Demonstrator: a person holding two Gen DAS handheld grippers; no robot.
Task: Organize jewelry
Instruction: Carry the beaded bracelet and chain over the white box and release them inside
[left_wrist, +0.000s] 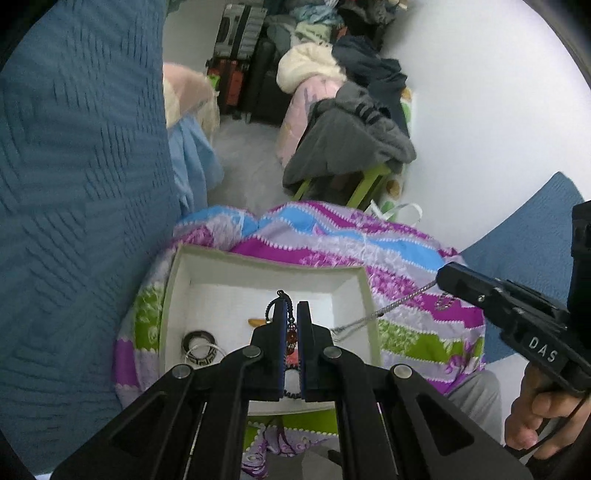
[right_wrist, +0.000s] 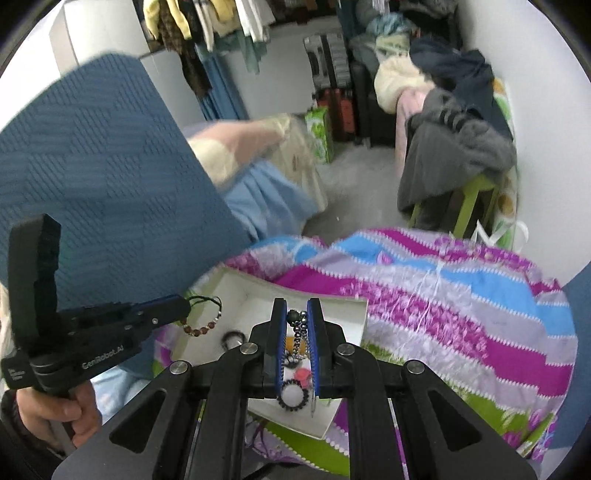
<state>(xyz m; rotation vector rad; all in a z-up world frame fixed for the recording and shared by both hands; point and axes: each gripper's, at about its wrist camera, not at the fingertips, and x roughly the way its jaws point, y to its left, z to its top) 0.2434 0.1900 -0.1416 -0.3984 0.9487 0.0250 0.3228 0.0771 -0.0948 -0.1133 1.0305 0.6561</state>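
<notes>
A white open box (left_wrist: 258, 273) sits on a striped purple, blue and green cloth (left_wrist: 406, 266). My left gripper (left_wrist: 291, 308) is shut on a beaded bracelet with a black cord (left_wrist: 291, 334) and holds it above the box; the bracelet also shows in the right wrist view (right_wrist: 201, 326). My right gripper (right_wrist: 297, 310) is shut on a silver and dark bead chain (right_wrist: 300, 325), which trails down to the box's right edge in the left wrist view (left_wrist: 399, 304). In the box lie a dark patterned ring (left_wrist: 199, 345), a thin hoop, an orange piece and a dark beaded circle (right_wrist: 293, 397).
A blue textured bedspread (left_wrist: 81, 206) rises on the left. Past the cloth are a green stool with grey clothes (left_wrist: 351, 147), suitcases (left_wrist: 240, 44) and piles of laundry. A white wall (left_wrist: 498, 110) is at the right.
</notes>
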